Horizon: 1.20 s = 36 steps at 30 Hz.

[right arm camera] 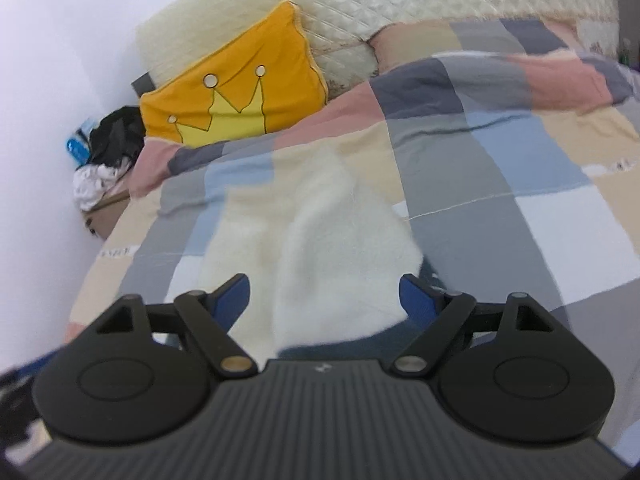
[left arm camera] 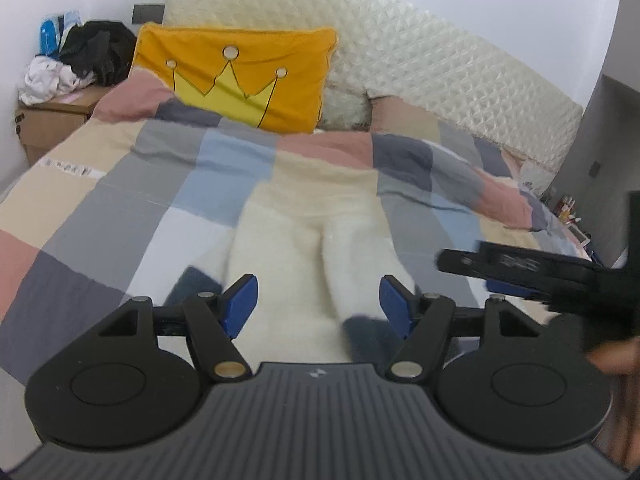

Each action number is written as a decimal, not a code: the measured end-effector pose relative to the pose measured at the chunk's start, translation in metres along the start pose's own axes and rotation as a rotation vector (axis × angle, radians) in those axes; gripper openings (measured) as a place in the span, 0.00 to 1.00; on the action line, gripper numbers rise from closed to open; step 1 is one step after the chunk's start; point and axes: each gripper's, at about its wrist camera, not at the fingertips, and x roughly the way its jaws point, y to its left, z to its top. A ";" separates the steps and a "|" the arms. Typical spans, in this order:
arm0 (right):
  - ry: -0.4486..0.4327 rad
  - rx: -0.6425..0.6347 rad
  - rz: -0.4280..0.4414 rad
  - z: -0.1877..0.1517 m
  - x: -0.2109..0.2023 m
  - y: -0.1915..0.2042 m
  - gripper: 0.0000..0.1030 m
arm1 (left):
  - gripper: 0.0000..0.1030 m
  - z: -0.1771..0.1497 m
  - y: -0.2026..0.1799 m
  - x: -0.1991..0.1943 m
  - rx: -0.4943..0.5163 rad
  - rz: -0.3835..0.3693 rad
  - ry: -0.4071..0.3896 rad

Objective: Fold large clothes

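Patchwork bed (left arm camera: pixel 100 184) carries cream trousers (left arm camera: pixel 280 240) flat mid-surface; my left gripper (left arm camera: pixel 316 304) and right gripper (right arm camera: pixel 324 300) gape wide, empty; next I pinch the leg ends for the first fold.

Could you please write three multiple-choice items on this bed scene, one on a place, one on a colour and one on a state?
1. Where does the cushion stand?
A. against the headboard
B. on the floor
C. on the cream trousers

2. What colour is the cushion?
A. green
B. orange with a yellow crown
C. plain white

3. How is the left tool?
A. clamped on the cushion
B. shut, empty
C. open, holding nothing

Answers: 1 A, it leans on the quilted headboard at the far end of the bed; 2 B, both views show it; 3 C, its blue pads stand apart above the trousers.
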 end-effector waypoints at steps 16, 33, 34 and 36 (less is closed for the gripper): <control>0.378 -0.006 -0.009 -0.161 -0.103 -0.057 0.80 | 0.70 -0.129 -0.001 -0.045 -0.057 -0.014 0.023; 0.237 0.104 -0.180 -0.167 -0.115 -0.061 0.10 | 0.70 -0.188 0.035 -0.082 -0.163 -0.054 -0.047; 0.219 0.109 -0.185 -0.160 -0.118 -0.065 0.10 | 0.70 -0.189 0.036 -0.081 -0.166 -0.056 -0.043; 0.159 0.097 -0.207 -0.137 -0.127 -0.073 0.09 | 0.70 -0.191 0.039 -0.079 -0.187 -0.064 -0.034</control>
